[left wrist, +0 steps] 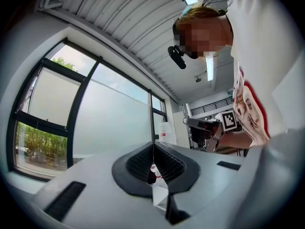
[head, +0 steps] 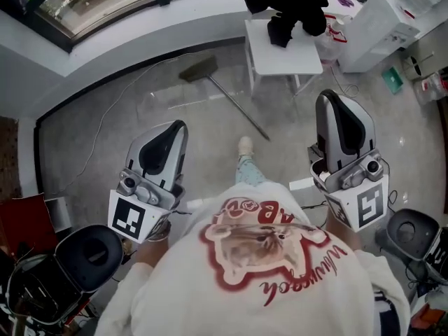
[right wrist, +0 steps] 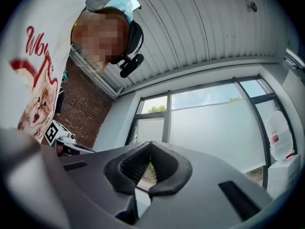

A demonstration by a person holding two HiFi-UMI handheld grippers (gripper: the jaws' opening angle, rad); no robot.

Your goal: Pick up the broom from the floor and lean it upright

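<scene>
White sweatshirt (head: 294, 306), red cat print (head: 255, 247)

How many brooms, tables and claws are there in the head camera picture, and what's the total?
Brooms: 1, the broom
Tables: 1, the white table
Claws: 2, the left claw and the right claw, both shut and empty
Total: 4
</scene>
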